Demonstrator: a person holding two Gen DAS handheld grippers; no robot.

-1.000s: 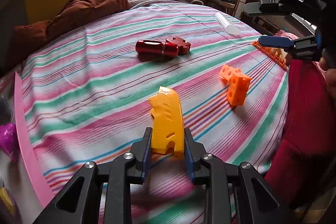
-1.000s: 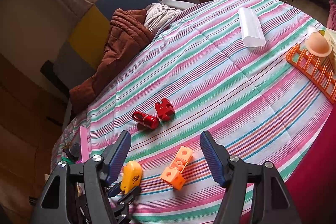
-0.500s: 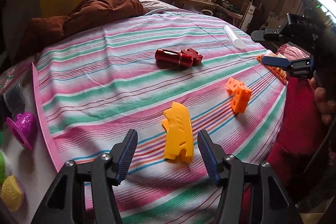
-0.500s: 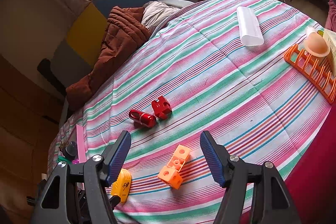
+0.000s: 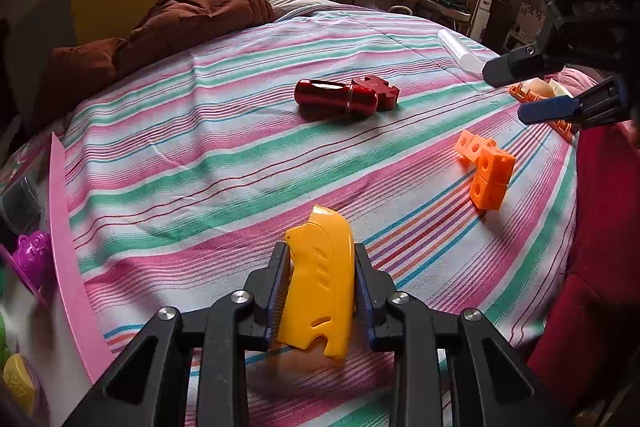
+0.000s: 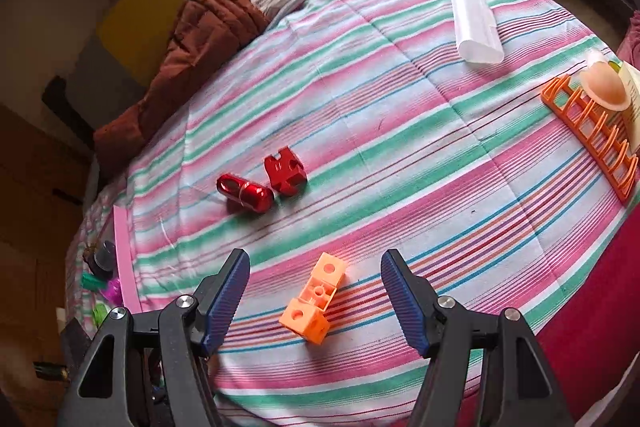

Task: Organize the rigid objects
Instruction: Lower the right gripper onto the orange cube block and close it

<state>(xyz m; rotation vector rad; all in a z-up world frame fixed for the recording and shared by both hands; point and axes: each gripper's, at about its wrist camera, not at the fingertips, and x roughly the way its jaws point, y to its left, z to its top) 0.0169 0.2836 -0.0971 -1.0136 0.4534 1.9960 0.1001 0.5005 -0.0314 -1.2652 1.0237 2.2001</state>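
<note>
The left claw has just been closing and now clamps the yellow toy piece above the striped bed; the right claw stands apart over the orange block piece, not touching it.

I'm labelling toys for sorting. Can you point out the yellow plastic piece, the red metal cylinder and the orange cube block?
yellow plastic piece (image 5: 320, 279): left wrist view, middle of its face.
red metal cylinder (image 5: 334, 98): left wrist view, middle of its side.
orange cube block (image 6: 314, 301): right wrist view, its middle cube.
</note>
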